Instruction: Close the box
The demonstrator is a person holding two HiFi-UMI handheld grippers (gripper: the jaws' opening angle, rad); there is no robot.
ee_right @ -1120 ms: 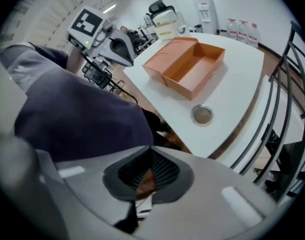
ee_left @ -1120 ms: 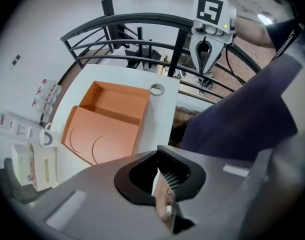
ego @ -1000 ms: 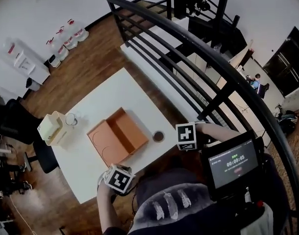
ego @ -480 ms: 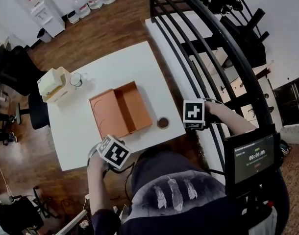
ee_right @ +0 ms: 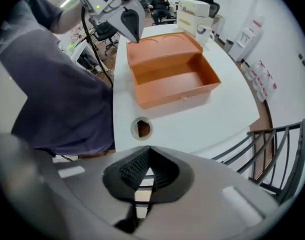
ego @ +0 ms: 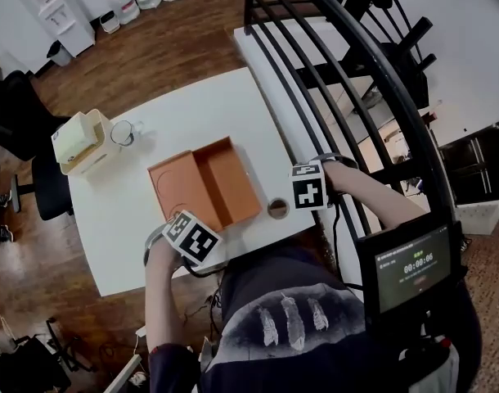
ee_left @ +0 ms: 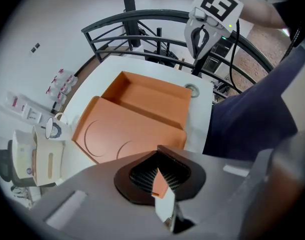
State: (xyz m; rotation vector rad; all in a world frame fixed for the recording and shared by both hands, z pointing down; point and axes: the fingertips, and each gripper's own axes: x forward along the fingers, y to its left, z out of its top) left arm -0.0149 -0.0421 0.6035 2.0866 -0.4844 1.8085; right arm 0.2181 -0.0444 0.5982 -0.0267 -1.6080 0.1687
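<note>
The box (ego: 231, 178) sits open mid-table (ego: 119, 244), its lid (ego: 177, 193) lying flat at its 9 o'clock. As I judge it, none of the closing is done: the lid has yet to be lifted and swung over. The left gripper (ee_left: 161, 191) hovers at the lid's 6 o'clock, jaws pressed together on nothing. I can't tell whether it touches. The right gripper (ee_right: 142, 186), likewise pressed together and empty, hangs at the box's 3 o'clock.
</note>
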